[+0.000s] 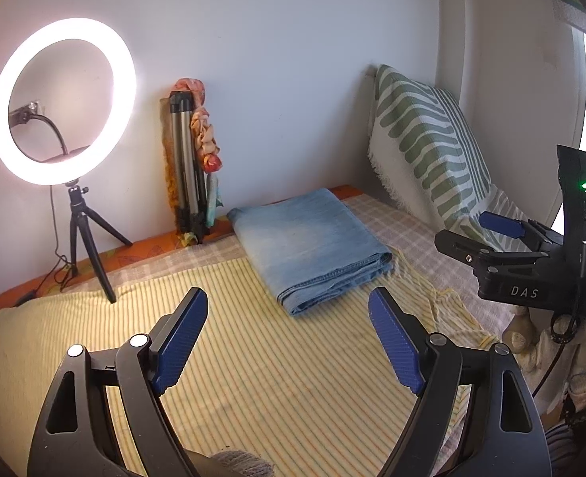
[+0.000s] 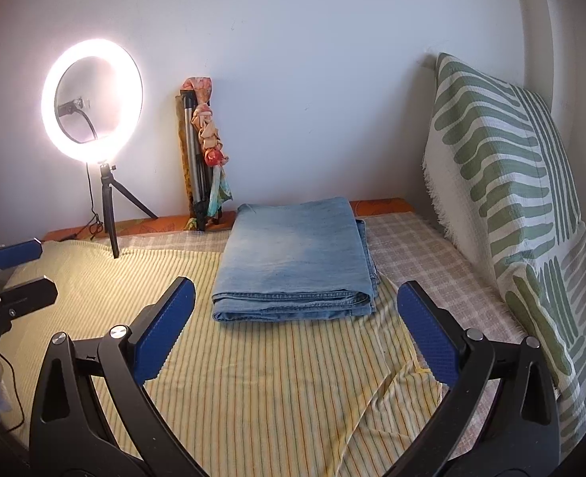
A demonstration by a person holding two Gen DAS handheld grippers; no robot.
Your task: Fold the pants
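Light blue denim pants lie folded into a thick rectangle on the striped yellow bed cover; they also show in the right wrist view. My left gripper is open and empty, held back from the near edge of the pants. My right gripper is open and empty, just short of the folded edge. The right gripper appears at the right of the left wrist view, and the left gripper at the left of the right wrist view.
A lit ring light on a small tripod stands at the back left. A folded tripod with cloth leans on the wall. A green-patterned cushion leans at the right. A checked sheet lies beside the pants.
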